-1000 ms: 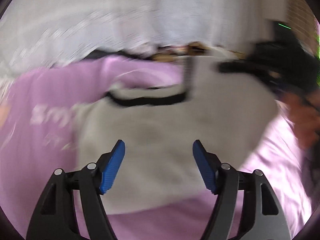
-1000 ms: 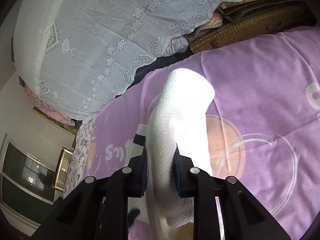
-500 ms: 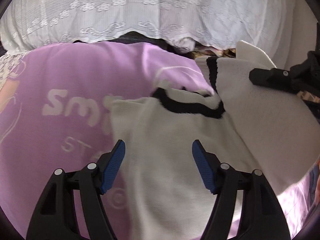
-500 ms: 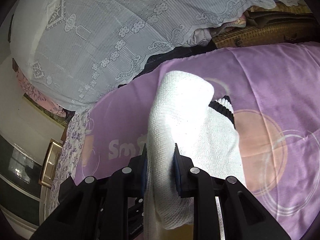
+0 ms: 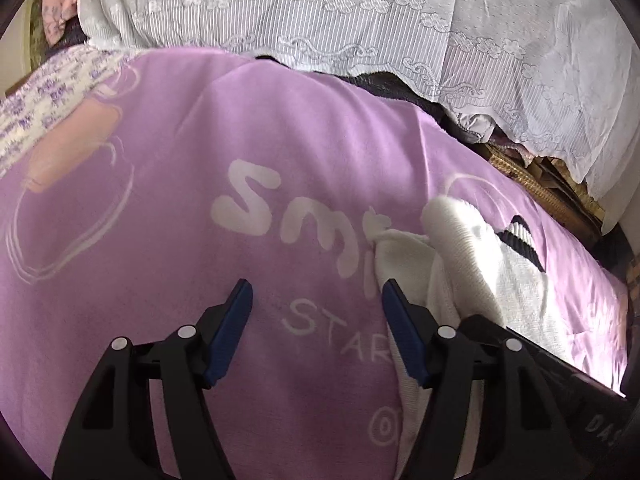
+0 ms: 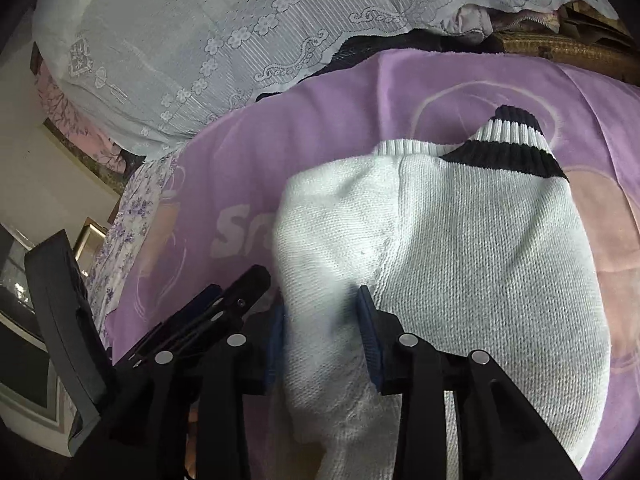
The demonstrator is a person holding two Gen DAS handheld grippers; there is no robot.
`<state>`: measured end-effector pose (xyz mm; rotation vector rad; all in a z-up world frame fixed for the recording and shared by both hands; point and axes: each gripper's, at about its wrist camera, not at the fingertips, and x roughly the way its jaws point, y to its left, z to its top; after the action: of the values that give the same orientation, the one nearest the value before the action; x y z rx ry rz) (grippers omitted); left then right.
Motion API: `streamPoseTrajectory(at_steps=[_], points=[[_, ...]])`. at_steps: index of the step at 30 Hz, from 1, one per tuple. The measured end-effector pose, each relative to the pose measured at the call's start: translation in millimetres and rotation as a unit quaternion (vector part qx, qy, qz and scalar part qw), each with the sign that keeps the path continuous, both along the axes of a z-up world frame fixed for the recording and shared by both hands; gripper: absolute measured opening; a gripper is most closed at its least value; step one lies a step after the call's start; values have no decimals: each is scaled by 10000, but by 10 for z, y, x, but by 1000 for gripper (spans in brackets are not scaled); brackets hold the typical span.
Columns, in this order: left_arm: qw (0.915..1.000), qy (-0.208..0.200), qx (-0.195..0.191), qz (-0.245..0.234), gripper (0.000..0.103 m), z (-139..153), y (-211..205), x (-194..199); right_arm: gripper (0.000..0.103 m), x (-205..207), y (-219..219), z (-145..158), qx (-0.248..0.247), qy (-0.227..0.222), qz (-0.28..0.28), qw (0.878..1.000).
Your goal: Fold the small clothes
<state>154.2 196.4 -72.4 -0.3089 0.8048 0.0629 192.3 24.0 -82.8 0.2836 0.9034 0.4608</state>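
Note:
A small white knitted sweater (image 6: 460, 248) with black-striped cuffs lies on the purple blanket (image 6: 360, 92). A fold of it runs between the blue pads of my right gripper (image 6: 322, 320), which sits low over it; the jaws stand a little apart around the bunched knit. In the left wrist view the sweater (image 5: 460, 248) lies at the right, partly behind my right finger. My left gripper (image 5: 316, 300) is open and empty, over the bare blanket (image 5: 200, 240) left of the sweater.
A white lace cover (image 5: 400, 20) hangs over furniture behind the blanket. A floral cloth (image 5: 48, 96) lies at the far left. Wicker and dark items (image 6: 560, 44) show at the back right. My left gripper's body (image 6: 192, 320) is close on the right gripper's left.
My right gripper has carried the sweater fold over and down onto the garment, and its jaws have eased apart. My left gripper has swung left, off the sweater, over bare blanket.

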Motion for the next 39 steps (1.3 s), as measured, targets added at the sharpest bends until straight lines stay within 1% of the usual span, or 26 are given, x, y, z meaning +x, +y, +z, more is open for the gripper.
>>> streamPoseTrajectory(at_steps=[3,4,5,6,7,8,10,12,14,15,16,17,18,19,21,22,23,25,27,28,30,33,35,37,38,39], points=[[10000,15,-94,9,65,-13,37,-15,37,-74,-222,94,606,87,261,9978],[10000,9,-80,12,65,2,44,-24,36,-144,-308,160,735,-5,375,9966],[10000,-25,-40,2,65,35,31,-35,34,-231,-376,228,740,-145,462,9961],[10000,-90,20,-18,65,78,6,-67,33,-314,-438,297,654,-331,502,9960],[9997,-183,113,-64,65,134,-29,-105,28,-417,-518,357,443,-585,471,9962],[9993,-287,191,-139,66,192,-70,-136,22,-496,-601,386,218,-788,394,9959],[9977,-502,282,-362,67,303,-169,-215,16,-640,-683,375,-238,-1121,266,9931],[9958,-599,331,-615,75,358,-279,-260,14,-757,-662,258,-579,-1247,398,9897],[9934,-559,621,-785,82,324,-435,-259,14,-831,-529,76,-789,-1174,702,9875],[9918,-462,878,-811,85,262,-507,-232,14,-838,-438,-55,-837,-1002,859,9877],[9887,-231,1231,-819,87,131,-572,-165,13,-808,-332,-260,-926,-671,998,9884],[9867,-20,1401,-820,94,2,-611,-97,13,-783,-287,-399,-962,-611,971,9887],[9873,-3,1409,-727,99,-86,-590,-70,13,-806,-284,-451,-846,-815,920,9888],[9905,-25,1230,-613,99,-95,-520,-53,13,-810,-286,-453,-803,-864,922,9887],[9943,73,809,-695,99,-84,-411,-13,12,-737,-375,-413,-501,-581,920,9928],[9955,125,631,-703,99,-102,-365,5,9,-693,-439,-397,-349,-425,945,9940],[9959,132,550,-699,99,-100,-347,8,8,-675,-486,-376,-251,-330,985,9943],[9957,19,627,-687,99,-52,-373,-31,9,-691,-570,-284,-144,-281,1023,9943],[9941,-158,881,-610,99,7,-419,-90,10,-746,-691,-120,-99,-530,960,9939],[9929,-293,1003,-576,99,54,-441,-121,12,-750,-756,-31,-76,-676,880,9938],[9921,-481,989,-606,99,104,-452,-169,14,-685,-898,143,51,-852,653,9942],[9904,-695,907,-775,98,167,-490,-232,14,-493,-1043,247,180,-880,250,9956],[9886,-642,1090,-814,98,135,-553,-214,14,-379,-1087,221,103,-896,16,9959],[9879,-389,1264,-814,98,36,-605,-126,12,-197,-1083,85,66,-759,-134,9970],[9877,-246,1303,-829,99,-29,-621,-79,12,-118,-1057,-11,32,-656,-143,9977],[9883,-231,1263,-817,99,-54,-620,-66,11,-78,-1065,-81,-1,-674,-152,9976]])
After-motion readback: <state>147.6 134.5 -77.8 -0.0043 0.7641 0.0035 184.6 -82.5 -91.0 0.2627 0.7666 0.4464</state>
